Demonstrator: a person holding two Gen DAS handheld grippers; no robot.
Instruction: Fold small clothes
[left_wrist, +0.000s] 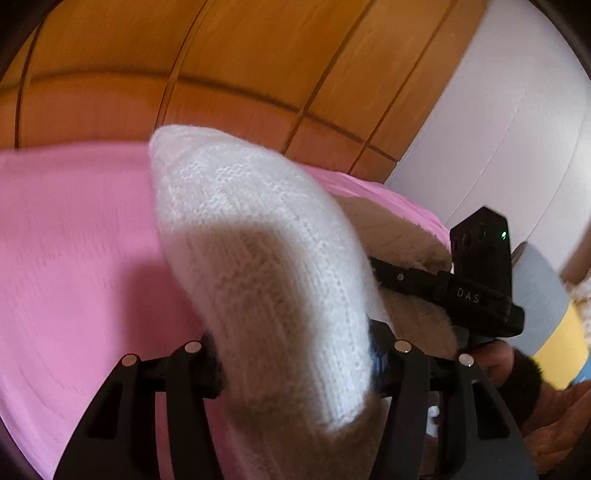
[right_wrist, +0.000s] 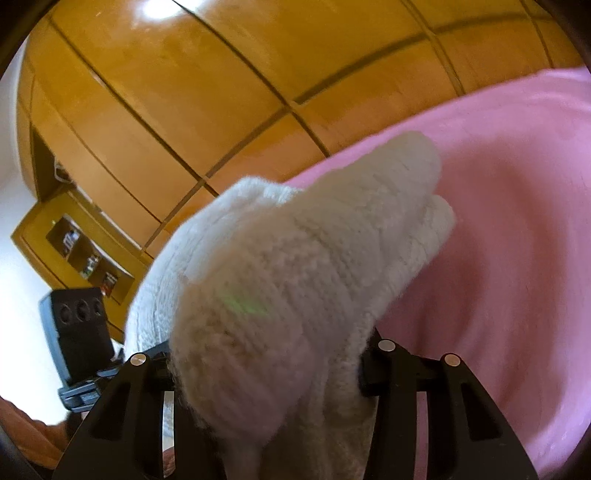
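Observation:
A white knitted garment (left_wrist: 266, 266) is bunched between the jaws of my left gripper (left_wrist: 295, 354), which is shut on it, lifted above the pink bed cover (left_wrist: 74, 240). The same white garment (right_wrist: 295, 266) fills my right wrist view, and my right gripper (right_wrist: 266, 365) is shut on it too. The fabric hides the fingertips of both grippers. My right gripper's body (left_wrist: 476, 280) shows close to the right in the left wrist view, and my left gripper's body (right_wrist: 79, 325) shows at the left in the right wrist view.
Wooden wardrobe doors (left_wrist: 221, 66) stand behind the bed. A white wall (left_wrist: 517, 129) is at the right. The pink cover (right_wrist: 498, 258) spreads to the right. A wooden shelf unit (right_wrist: 81, 254) hangs on the far wall.

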